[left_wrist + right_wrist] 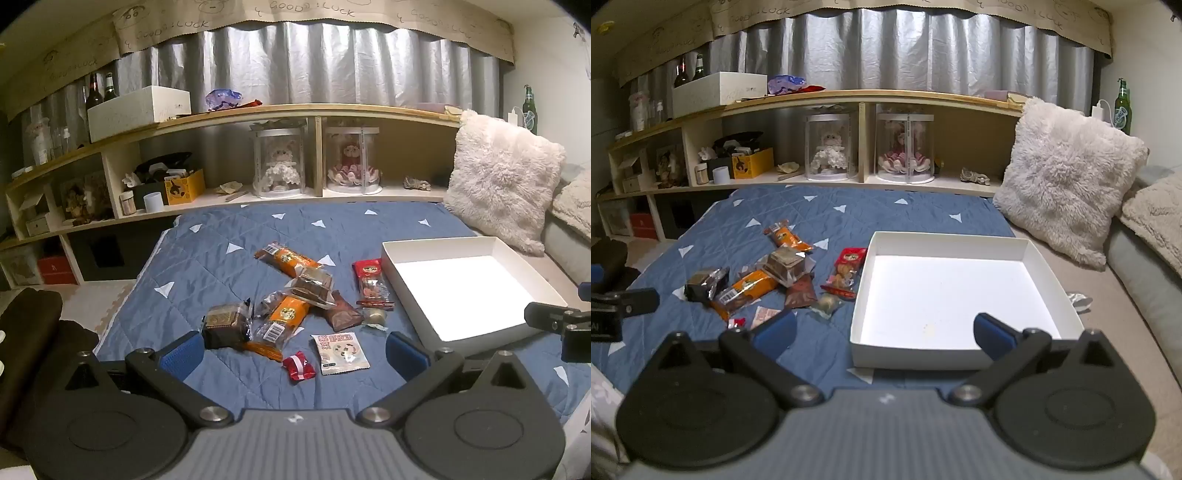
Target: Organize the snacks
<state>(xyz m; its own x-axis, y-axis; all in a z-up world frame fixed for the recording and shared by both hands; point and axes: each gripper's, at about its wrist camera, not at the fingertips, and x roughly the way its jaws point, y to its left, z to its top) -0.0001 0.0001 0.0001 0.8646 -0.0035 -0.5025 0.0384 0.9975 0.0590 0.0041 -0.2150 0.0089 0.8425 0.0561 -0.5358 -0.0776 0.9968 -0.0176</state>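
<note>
Several wrapped snacks lie scattered on a blue quilt (221, 266): an orange pack (288, 258), a dark cake in clear wrap (225, 325), a red candy (298, 365) and a white sachet (339, 352). To their right stands a shallow white box (476, 254) (1049, 273) with nothing in it. My left gripper (295, 354) hovers open just in front of the snack pile, nothing between its blue pads. My right gripper (884, 332) is open too, over the box's near wall. Those snacks (753, 288) show left of the box in the right wrist view.
A long wooden shelf (280, 110) runs behind the bed with two dolls in clear cases (279, 162), a yellow box (184, 188) and bottles. A fluffy white pillow (502, 177) (1067, 177) leans at the right. A dark cloth (29, 332) lies left of the quilt.
</note>
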